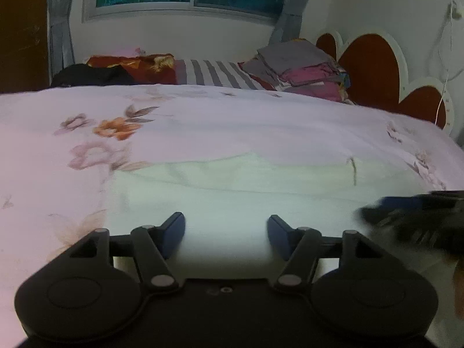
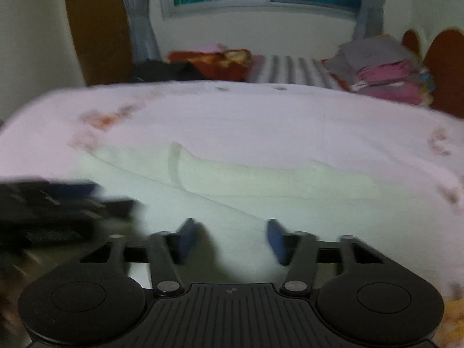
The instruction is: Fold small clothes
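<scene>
A pale greenish-white garment [image 1: 232,185] lies flat on the floral bedsheet [image 1: 52,156], with a folded edge running across it. My left gripper [image 1: 226,229] hovers over its near part, open, with nothing between the blue pads. In the right wrist view the same garment [image 2: 246,179] shows a curved seam, and my right gripper [image 2: 230,236] stands open above it, its jaws empty. Each gripper shows up blurred at the edge of the other's view: the right gripper [image 1: 417,217] and the left gripper [image 2: 58,203].
A stack of folded clothes [image 1: 304,72] sits at the far right of the bed by the red heart-shaped headboard [image 1: 374,66]. A striped cloth [image 1: 214,72], a red patterned pillow [image 1: 139,63] and a black item [image 1: 92,75] lie along the far side under the window.
</scene>
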Demonstrator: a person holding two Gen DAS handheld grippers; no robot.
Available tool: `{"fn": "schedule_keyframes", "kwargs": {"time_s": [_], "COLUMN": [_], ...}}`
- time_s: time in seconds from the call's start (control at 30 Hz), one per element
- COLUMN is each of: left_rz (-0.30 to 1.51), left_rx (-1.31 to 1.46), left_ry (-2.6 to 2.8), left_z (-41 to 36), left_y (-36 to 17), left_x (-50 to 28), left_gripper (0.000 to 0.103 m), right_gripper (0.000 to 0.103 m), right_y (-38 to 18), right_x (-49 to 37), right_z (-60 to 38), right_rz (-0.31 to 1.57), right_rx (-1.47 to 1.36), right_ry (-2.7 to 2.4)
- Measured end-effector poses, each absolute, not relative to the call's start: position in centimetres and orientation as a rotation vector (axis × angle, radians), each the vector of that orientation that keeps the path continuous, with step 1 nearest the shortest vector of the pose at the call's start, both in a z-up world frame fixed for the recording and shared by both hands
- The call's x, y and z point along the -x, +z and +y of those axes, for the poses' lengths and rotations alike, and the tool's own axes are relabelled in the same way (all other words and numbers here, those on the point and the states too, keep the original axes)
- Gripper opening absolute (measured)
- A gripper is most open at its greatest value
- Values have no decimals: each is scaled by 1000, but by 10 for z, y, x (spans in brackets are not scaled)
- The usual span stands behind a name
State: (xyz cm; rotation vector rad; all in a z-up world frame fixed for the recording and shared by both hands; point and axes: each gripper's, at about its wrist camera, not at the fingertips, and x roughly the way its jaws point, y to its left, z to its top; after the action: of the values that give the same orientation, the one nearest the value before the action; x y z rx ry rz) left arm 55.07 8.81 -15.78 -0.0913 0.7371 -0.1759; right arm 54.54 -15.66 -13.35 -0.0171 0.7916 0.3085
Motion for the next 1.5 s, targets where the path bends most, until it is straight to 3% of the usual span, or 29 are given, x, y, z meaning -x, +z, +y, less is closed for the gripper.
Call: {"fn": "schedule_keyframes", "kwargs": {"time_s": [0.2,0.4,0.63,0.9,1.33,1.4,1.5], "left_rz": [747,694,741,746,783,788,791], "left_rx": [118,188,95,46,-41,-46,-68], "left_ry": [-194,-206,-169,-101,-124,-139,-156], "left_z": [109,86,56,89,69,69,68], "left_y": [-152,-132,-148,-151,-153,-151,-148], "left_x": [-551,-517,-501,-473,-477,-476,-471], "left_gripper": [62,63,62,62,68,72,89], "right_gripper": [43,43,43,42,43,43,43], "right_y": [-144,-113,-123,-136,-134,-126,-114], "right_x": [-554,-530,-501,-503,-484,-479,-466], "right_z": [-240,-231,-163,-255,-238,-242,-244], "right_rz": [815,760,804,836,826,806,779], "right_rx": [-58,-96,-19,-89,-33,-61,-88], "right_ry": [78,164,378,118,82,76,70]}}
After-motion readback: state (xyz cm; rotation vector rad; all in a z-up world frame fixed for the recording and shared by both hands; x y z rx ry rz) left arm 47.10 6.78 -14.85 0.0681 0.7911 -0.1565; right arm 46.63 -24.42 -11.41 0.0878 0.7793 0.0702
